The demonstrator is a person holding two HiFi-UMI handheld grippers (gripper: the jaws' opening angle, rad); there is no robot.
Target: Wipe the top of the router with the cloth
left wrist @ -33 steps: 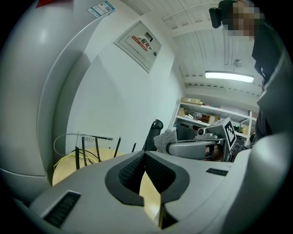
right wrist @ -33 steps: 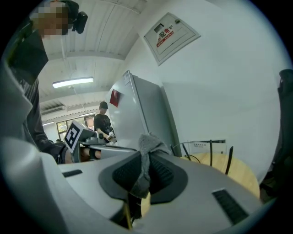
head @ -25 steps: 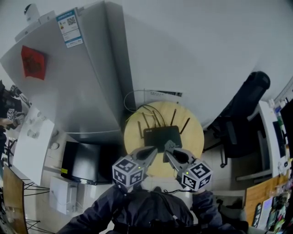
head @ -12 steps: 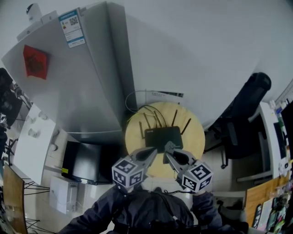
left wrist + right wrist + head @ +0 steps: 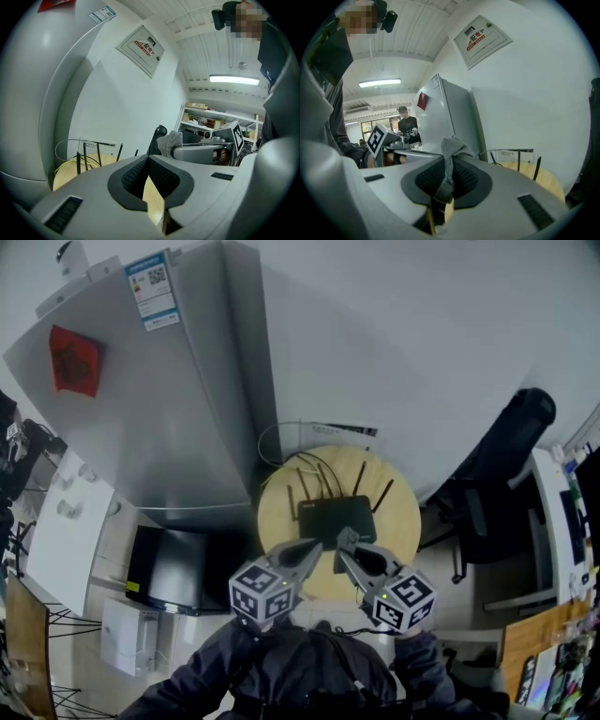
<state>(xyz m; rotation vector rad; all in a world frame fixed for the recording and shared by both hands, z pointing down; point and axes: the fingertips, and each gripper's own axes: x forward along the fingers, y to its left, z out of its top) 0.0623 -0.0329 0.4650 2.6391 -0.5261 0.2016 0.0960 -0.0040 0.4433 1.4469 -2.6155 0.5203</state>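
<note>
Right gripper [image 5: 347,542] clamps the grey cloth [image 5: 451,149]; left gripper [image 5: 146,158] is closed on nothing.
Both hang side by side just short of the black router [image 5: 336,519]. It lies flat on the round wooden tabletop [image 5: 279,521], long axis left to right in the head view, antennas along its far edge toward the wall.

The person [image 5: 21,454] at the left edge has shifted, and the router [image 5: 337,519] shows slightly higher.
</note>
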